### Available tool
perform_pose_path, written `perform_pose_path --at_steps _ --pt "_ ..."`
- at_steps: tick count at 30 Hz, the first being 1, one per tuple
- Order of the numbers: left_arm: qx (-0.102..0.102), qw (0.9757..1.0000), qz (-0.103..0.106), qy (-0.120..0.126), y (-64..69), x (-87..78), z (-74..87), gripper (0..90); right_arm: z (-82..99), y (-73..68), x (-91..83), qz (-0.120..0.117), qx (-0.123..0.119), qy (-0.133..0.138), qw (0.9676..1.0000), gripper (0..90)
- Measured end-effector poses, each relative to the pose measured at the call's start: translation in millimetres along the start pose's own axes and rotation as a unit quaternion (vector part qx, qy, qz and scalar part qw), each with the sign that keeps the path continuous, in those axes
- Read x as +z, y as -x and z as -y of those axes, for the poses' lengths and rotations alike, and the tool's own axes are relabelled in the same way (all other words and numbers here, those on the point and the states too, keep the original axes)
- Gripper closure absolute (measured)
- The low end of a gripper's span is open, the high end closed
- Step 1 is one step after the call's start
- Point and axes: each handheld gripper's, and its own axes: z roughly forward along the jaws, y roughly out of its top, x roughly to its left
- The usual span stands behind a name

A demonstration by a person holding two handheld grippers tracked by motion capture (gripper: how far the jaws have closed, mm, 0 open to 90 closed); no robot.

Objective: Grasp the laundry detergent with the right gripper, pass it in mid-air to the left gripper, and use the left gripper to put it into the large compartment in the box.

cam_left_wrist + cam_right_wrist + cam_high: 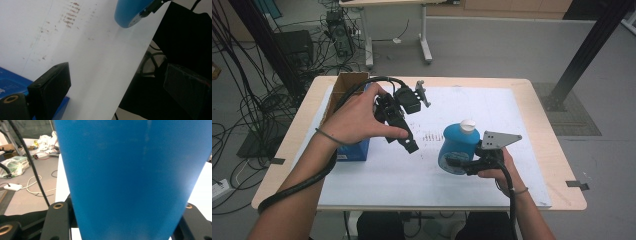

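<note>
In the right gripper view the blue plastic bottle (pixel 132 177) runs past the top and bottom edges, so its cap and base are cut off, and it hides where the gripper's pads meet it (only the jaw bases show at the lower corners). In the left gripper view the same bottle is cropped at the upper edge, and the right-hand jaw at lower right is a dark blur. In the high view the left hand (pixel 354 120) covers most of the blue cardboard box (pixel 354 149); its print is too small to read.
</note>
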Motion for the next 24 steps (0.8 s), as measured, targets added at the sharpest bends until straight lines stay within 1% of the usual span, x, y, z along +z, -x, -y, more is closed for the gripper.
perform_pose_path --at_steps 2,3,4,5,7,10,13,14,17,18,23,24 --pt "0.007 1.0000 0.003 -0.001 0.5 -1.7 -3.5 7.4 -0.4 0.2 1.0 -0.003 -0.001 -0.001 1.0000 42.6" --pt "0.007 1.0000 0.003 -0.001 0.5 -1.7 -3.5 7.4 -1.1 0.7 1.7 -0.007 -0.004 -0.002 1.0000 42.6" --pt "0.018 0.9998 0.003 -0.002 2.1 -2.7 -7.0 7.4 -1.5 0.7 2.3 -0.009 -0.003 -0.003 0.9999 42.5" --pt "0.021 0.9998 0.006 -0.004 2.2 -2.9 -9.1 7.5 -2.1 0.9 2.9 -0.011 -0.005 -0.004 0.9999 42.5" --pt "0.034 0.9994 0.006 -0.010 4.9 -3.1 -14.2 7.5 -3.7 1.8 4.0 -0.018 -0.008 -0.006 0.9998 42.5" --pt "0.047 0.9987 0.006 -0.019 8.9 -3.0 -21.9 7.5 -6.0 2.9 5.3 -0.025 -0.012 -0.009 0.9996 42.5" --pt "0.051 0.9984 0.004 -0.023 11.6 -3.2 -25.5 7.5 -7.4 3.4 6.4 -0.029 -0.014 -0.011 0.9994 42.5" --pt "0.057 0.9981 0.003 -0.022 14.1 -4.1 -27.0 7.5 -8.7 2.4 7.0 -0.029 -0.015 -0.013 0.9994 42.5" --pt "0.067 0.9975 0.007 -0.023 16.2 -5.5 -30.0 7.4 -9.3 2.5 8.1 -0.033 -0.015 -0.014 0.9992 42.6" --pt "0.072 0.9970 0.008 -0.026 17.4 -5.7 -32.3 7.4 -9.5 2.8 8.4 -0.034 -0.018 -0.015 0.9992 42.5" --pt "0.084 0.9957 0.004 -0.039 22.7 -5.7 -41.7 7.4 -11.3 3.7 11.5 -0.042 -0.020 -0.021 0.9987 42.5" --pt "0.091 0.9949 -0.001 -0.044 25.4 -5.5 -45.1 7.4 -11.8 3.4 11.8 -0.042 -0.020 -0.023 0.9987 42.5"
